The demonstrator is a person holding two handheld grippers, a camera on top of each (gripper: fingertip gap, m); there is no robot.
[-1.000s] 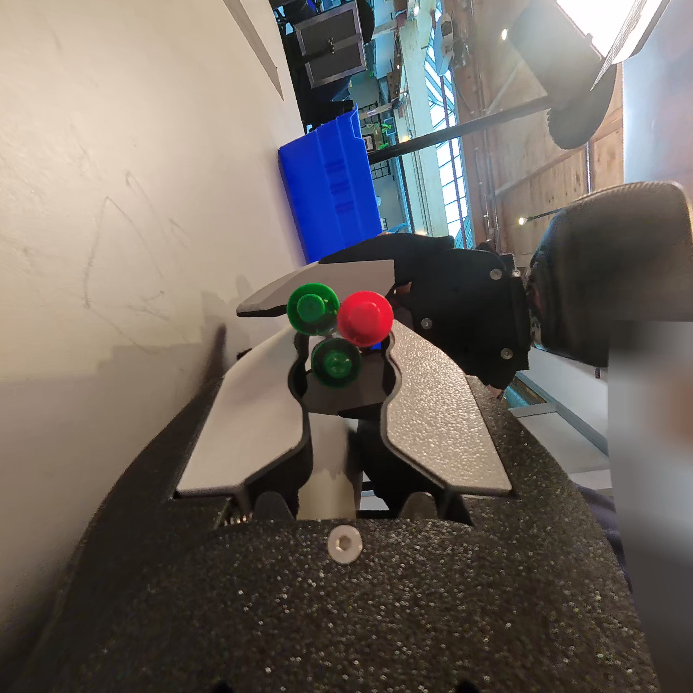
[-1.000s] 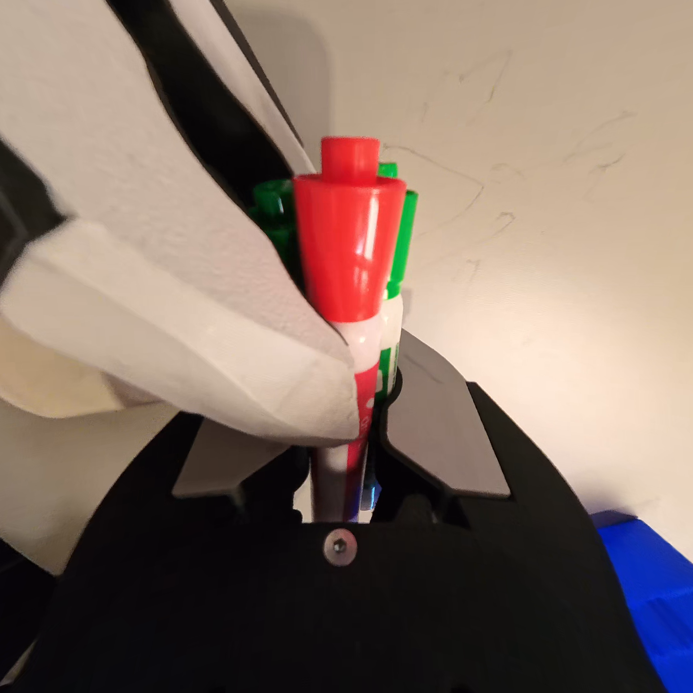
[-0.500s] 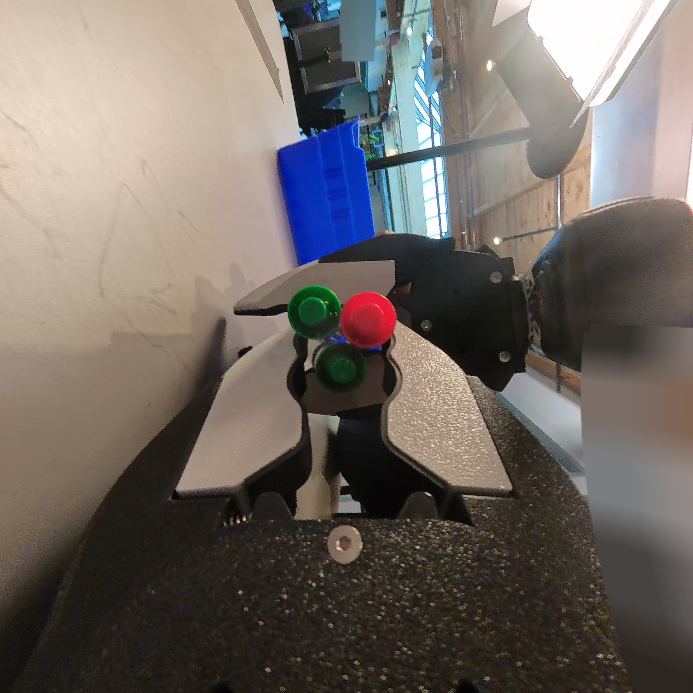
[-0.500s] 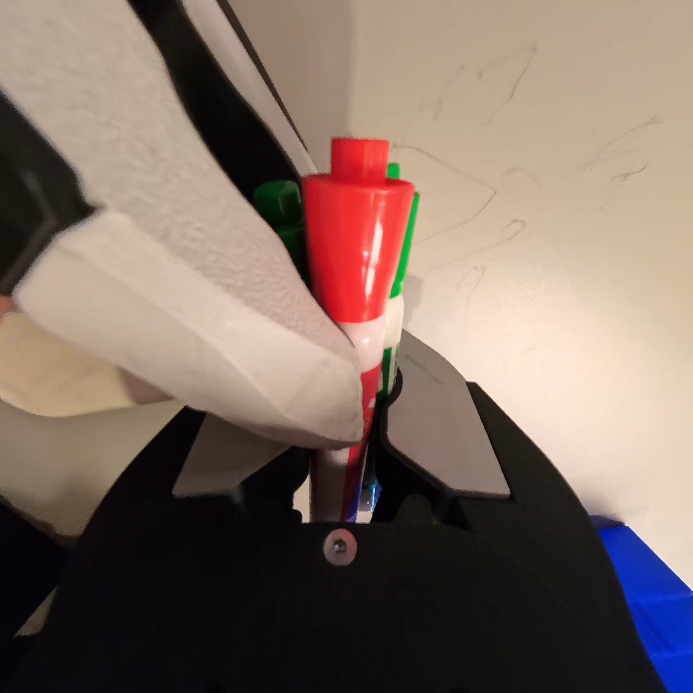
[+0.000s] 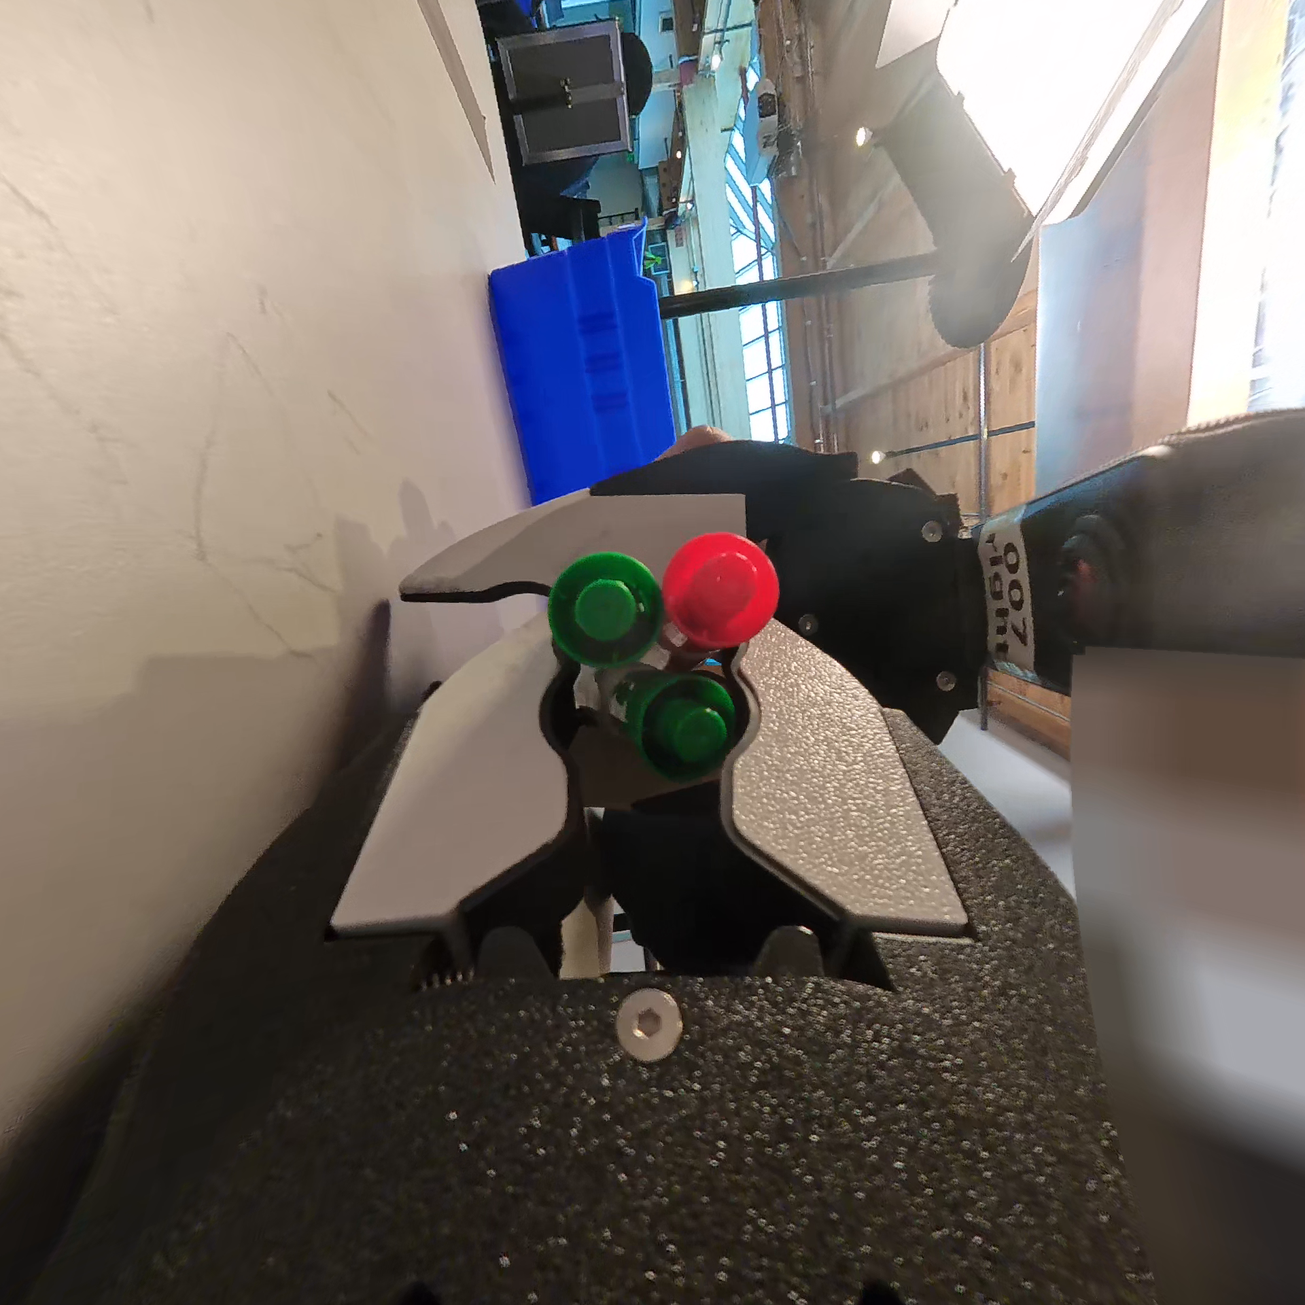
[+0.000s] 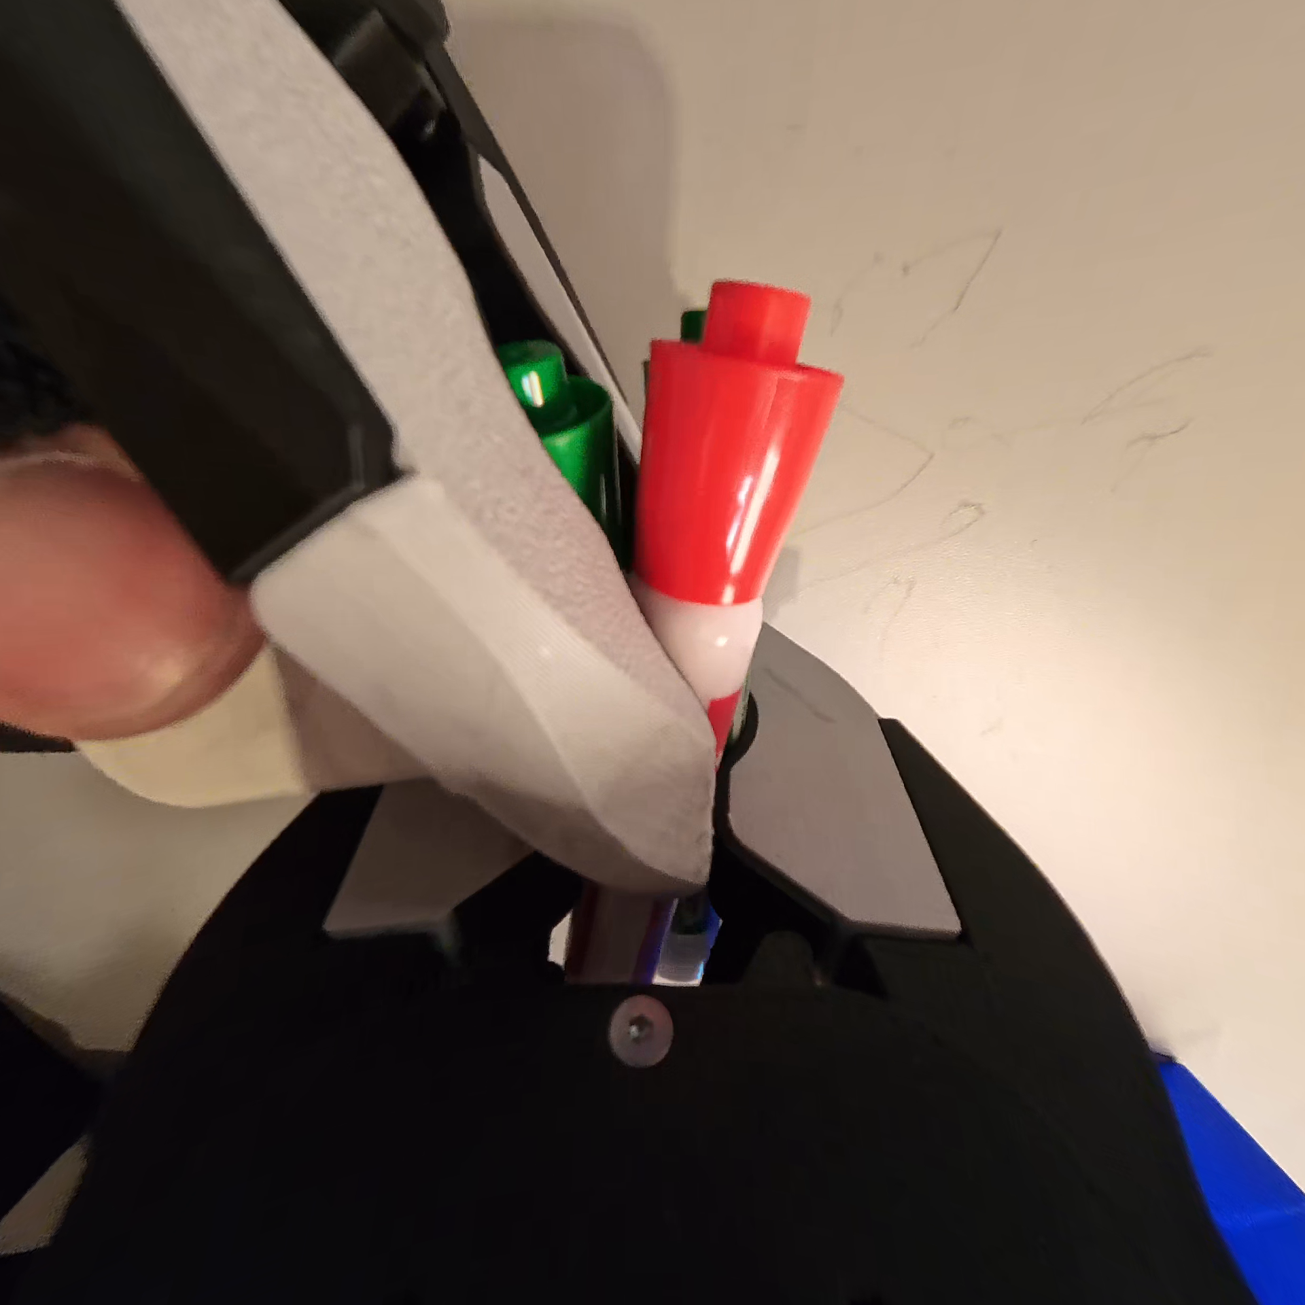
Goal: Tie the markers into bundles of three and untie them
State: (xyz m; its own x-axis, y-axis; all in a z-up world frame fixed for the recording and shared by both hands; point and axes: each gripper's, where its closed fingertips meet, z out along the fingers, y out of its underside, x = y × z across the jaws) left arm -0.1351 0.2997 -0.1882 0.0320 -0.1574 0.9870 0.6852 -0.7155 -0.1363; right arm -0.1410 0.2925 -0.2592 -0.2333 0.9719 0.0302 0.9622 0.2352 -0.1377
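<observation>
Three markers, two with green caps (image 5: pixel 606 620) (image 5: pixel 681 727) and one with a red cap (image 5: pixel 720 592), point cap-first at the left wrist camera. My left gripper (image 5: pixel 646 678) is closed around them, the lower green one in the notch of its fingers. My right gripper (image 5: pixel 847 565) holds the same bundle from the far side. In the right wrist view my right gripper (image 6: pixel 713 706) is shut on the barrels, with the red marker (image 6: pixel 734 480) in front and a green one (image 6: pixel 572 438) behind. The left gripper's grey finger (image 6: pixel 494 635) presses against the red barrel.
A white scuffed table (image 5: pixel 212 353) lies close under both grippers and also fills the right wrist view (image 6: pixel 1024 424). A blue bin (image 5: pixel 586 367) stands on it beyond the grippers; its corner shows in the right wrist view (image 6: pixel 1243 1165). A person's thumb (image 6: pixel 106 600) rests on the left gripper.
The markers have tilted and splayed, and the lower green cap has shifted right. In the right wrist view the left gripper has swung further across and a thumb has come into view.
</observation>
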